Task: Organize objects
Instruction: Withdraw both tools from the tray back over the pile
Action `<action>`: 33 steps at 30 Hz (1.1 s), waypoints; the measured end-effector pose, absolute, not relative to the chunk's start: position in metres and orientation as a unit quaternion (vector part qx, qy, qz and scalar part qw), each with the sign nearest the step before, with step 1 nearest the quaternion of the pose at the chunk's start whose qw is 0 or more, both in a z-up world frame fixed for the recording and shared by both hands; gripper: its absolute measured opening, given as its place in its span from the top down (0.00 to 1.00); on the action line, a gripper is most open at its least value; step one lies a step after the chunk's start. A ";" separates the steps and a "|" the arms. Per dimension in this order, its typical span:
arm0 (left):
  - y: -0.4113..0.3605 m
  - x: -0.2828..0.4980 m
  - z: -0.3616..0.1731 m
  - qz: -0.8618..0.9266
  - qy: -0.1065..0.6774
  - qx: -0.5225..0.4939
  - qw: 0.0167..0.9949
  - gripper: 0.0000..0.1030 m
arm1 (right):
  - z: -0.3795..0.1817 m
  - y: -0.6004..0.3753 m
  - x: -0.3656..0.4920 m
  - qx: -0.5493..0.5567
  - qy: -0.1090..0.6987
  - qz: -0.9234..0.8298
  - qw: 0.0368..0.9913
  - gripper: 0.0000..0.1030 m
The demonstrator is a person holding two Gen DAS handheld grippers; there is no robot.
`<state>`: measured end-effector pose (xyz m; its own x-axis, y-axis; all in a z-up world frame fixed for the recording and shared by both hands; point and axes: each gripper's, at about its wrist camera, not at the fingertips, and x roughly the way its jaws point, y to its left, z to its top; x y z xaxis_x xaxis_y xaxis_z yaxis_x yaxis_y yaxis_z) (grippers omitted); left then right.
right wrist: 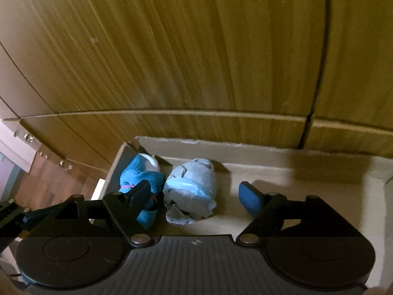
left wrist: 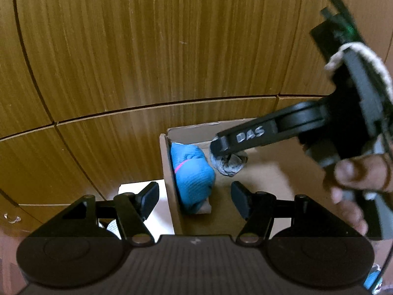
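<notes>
A: What is the setting?

B: A cardboard box stands on the floor against wood-grain cabinet doors. Far left in the right wrist view, small metal handles line more cabinets.

A: And inside the box?

B: A rolled blue sock bundle lies against the left wall. Just to its right, touching it, sits a grey sock bundle.

A: The jaws?

B: The left gripper has its jaws wide apart and holds nothing; they straddle the box's left wall. The right gripper is spread wide too, one finger over the blue bundle, with the grey bundle between the jaws; I cannot tell if they touch it.
</notes>
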<state>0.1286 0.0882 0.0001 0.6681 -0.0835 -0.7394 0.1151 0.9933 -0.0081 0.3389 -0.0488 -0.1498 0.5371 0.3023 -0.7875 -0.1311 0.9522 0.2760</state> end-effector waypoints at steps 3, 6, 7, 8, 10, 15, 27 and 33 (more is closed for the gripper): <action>0.090 0.121 0.004 -0.055 0.405 0.010 0.912 0.40 | -0.134 -0.062 0.324 0.094 0.462 0.123 0.873 0.20; 0.092 0.105 0.013 -0.053 0.398 0.007 0.916 0.36 | -0.112 -0.073 0.299 0.098 0.452 0.125 0.878 0.19; 0.093 0.097 0.017 -0.050 0.395 0.003 0.917 0.28 | -0.102 -0.077 0.290 0.104 0.446 0.127 0.880 0.18; 0.095 0.090 0.020 -0.047 0.393 -0.002 0.918 0.24 | -0.093 -0.081 0.277 0.111 0.440 0.133 0.881 0.17; 0.099 0.069 0.031 -0.047 0.378 -0.013 0.925 0.11 | -0.074 -0.091 0.252 0.108 0.431 0.139 0.885 0.16; 0.104 0.010 0.048 -0.048 0.354 -0.020 0.934 0.01 | -0.032 -0.121 0.173 0.124 0.398 0.155 0.896 0.13; 0.083 -0.103 -0.010 -0.032 0.396 -0.041 0.917 0.02 | -0.075 -0.156 -0.037 0.129 0.322 0.156 0.925 0.07; 0.059 -0.114 -0.030 -0.031 0.405 0.026 0.913 0.02 | -0.122 -0.125 -0.070 0.041 0.321 0.209 0.923 0.07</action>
<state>-0.1142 0.0586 -0.0297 0.6703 -0.0351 -0.7413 0.0775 0.9967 0.0229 -0.0697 -0.1248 -0.1217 0.7062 0.4118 -0.5759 -0.3593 0.9094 0.2096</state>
